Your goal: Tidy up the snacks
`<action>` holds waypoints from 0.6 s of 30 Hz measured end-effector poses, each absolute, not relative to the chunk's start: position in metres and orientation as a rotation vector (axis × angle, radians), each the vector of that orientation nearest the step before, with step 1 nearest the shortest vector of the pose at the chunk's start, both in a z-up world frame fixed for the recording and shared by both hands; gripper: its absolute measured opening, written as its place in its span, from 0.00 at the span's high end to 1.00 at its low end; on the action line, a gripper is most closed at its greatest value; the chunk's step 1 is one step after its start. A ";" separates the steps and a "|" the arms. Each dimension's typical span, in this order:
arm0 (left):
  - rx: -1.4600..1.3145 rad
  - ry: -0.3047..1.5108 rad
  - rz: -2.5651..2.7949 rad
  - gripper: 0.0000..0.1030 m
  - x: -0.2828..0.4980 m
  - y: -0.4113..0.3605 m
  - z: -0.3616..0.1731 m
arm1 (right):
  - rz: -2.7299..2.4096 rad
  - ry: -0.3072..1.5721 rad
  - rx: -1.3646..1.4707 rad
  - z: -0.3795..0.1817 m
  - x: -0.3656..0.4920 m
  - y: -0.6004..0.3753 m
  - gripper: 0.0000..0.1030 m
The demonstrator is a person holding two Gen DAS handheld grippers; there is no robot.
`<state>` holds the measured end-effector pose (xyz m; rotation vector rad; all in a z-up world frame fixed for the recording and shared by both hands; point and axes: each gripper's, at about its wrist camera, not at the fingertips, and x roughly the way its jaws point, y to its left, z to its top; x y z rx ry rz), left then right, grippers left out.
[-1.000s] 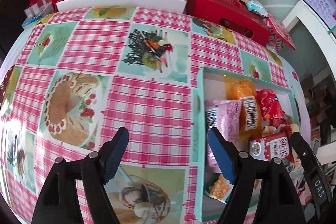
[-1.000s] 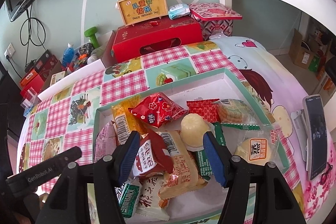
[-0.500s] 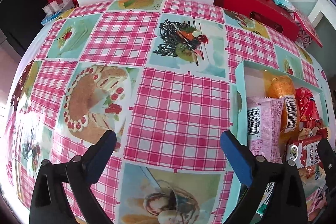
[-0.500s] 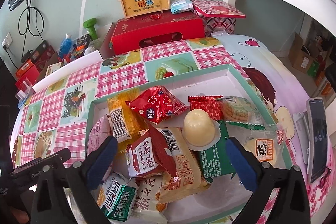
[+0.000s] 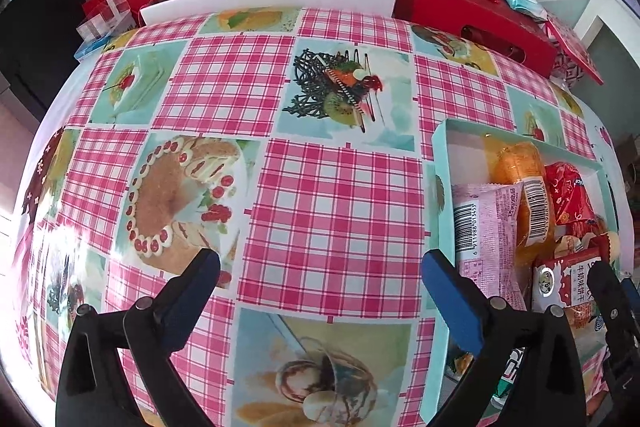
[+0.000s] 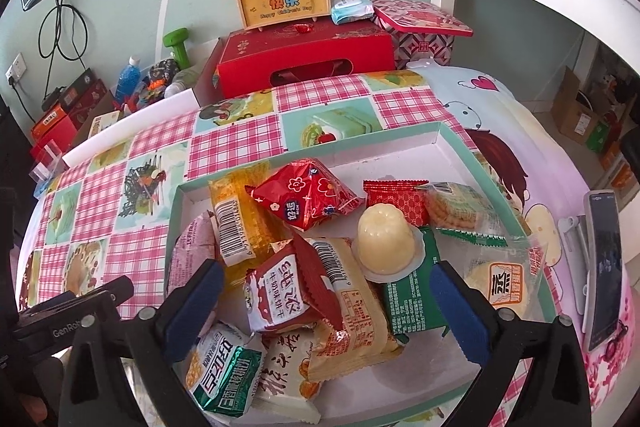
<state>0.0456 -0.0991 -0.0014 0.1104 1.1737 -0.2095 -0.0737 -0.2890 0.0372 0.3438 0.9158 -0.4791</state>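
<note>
My left tongs (image 5: 320,279) gape wide over bare tablecloth (image 5: 332,195); my right tongs (image 6: 326,291) gape wide, empty, above the tray (image 6: 400,143), whose red biscuit packet (image 6: 280,295) lies tilted among the other snacks.

Tablecloth (image 5: 320,211) bare leftward; tray (image 5: 439,155) – snack-crowded.

Both pictures are bright with daylight and the colors are strong. The round lens bends everything, so the tablecloth (image 5: 332,195) bulges like a ball and the corners go black. A white shiny glare washes out the cloth at the left edge. Most things look sharp; the far edges look a bit soft.
</note>
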 end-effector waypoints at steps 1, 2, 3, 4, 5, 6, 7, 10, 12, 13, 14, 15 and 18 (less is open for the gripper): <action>0.112 1.167 -0.206 0.02 0.045 -0.099 0.001 | -0.473 0.915 0.342 0.038 -0.074 -0.288 0.00; 0.117 1.161 -0.194 0.02 0.044 -0.099 0.003 | -0.468 0.913 0.339 0.040 -0.074 -0.286 0.00; 0.124 1.155 -0.179 0.02 0.043 -0.099 0.004 | -0.464 0.910 0.335 0.041 -0.074 -0.284 0.00; 0.132 1.151 -0.163 0.02 0.042 -0.098 0.005 | -0.461 0.908 0.329 0.043 -0.075 -0.283 0.00; 0.140 1.152 -0.151 0.02 0.042 -0.098 0.006 | -0.458 0.904 0.324 0.045 -0.075 -0.281 0.00; 0.146 1.153 -0.145 0.02 0.042 -0.097 0.007 | -0.457 0.902 0.321 0.046 -0.076 -0.280 0.00; 0.148 1.150 -0.147 0.02 0.041 -0.097 0.008 | -0.456 0.901 0.320 0.047 -0.076 -0.280 0.00; 0.155 1.139 -0.144 0.02 0.037 -0.097 0.011 | -0.454 0.900 0.318 0.050 -0.077 -0.277 0.00; 0.165 1.130 -0.140 0.02 0.034 -0.097 0.014 | -0.448 0.895 0.327 0.050 -0.079 -0.274 0.00; 0.169 1.127 -0.139 0.02 0.031 -0.097 0.015 | -0.436 0.896 0.336 0.050 -0.080 -0.273 0.00; 0.171 1.126 -0.138 0.02 0.029 -0.096 0.015 | -0.423 0.898 0.340 0.049 -0.082 -0.271 0.00; 0.172 1.126 -0.136 0.02 0.027 -0.094 0.015 | -0.416 0.901 0.339 0.048 -0.083 -0.268 0.00; 0.182 1.134 -0.122 0.02 0.019 -0.089 0.012 | -0.414 0.913 0.309 0.047 -0.089 -0.257 0.00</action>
